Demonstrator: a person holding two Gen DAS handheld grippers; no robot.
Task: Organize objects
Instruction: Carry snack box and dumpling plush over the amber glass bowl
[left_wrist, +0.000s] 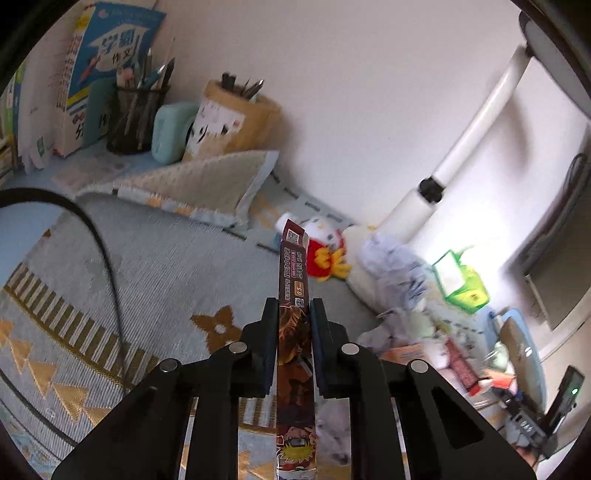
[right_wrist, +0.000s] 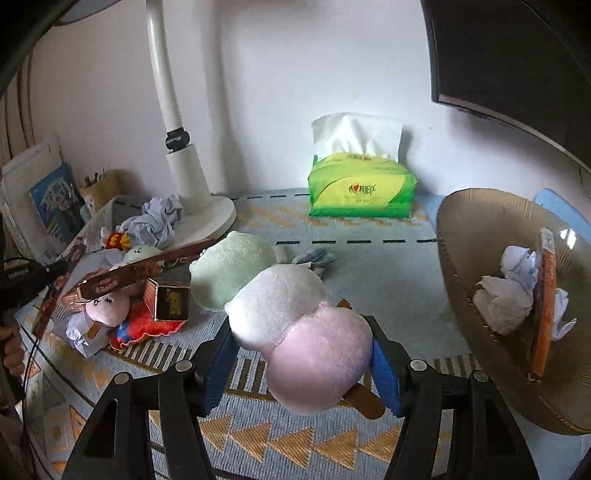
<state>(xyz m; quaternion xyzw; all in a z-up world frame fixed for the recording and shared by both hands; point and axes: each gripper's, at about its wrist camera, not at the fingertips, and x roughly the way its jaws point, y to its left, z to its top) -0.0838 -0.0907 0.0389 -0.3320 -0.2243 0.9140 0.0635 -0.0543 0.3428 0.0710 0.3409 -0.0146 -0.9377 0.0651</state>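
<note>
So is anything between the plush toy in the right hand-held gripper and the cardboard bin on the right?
Nothing visible: the plush toy hangs in the right hand-held gripper, and only bare mat lies between it and the cardboard bin.

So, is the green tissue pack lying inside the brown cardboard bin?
No, the green tissue pack stands on the cloth by the wall, apart from the brown cardboard bin, which holds crumpled paper.
</note>
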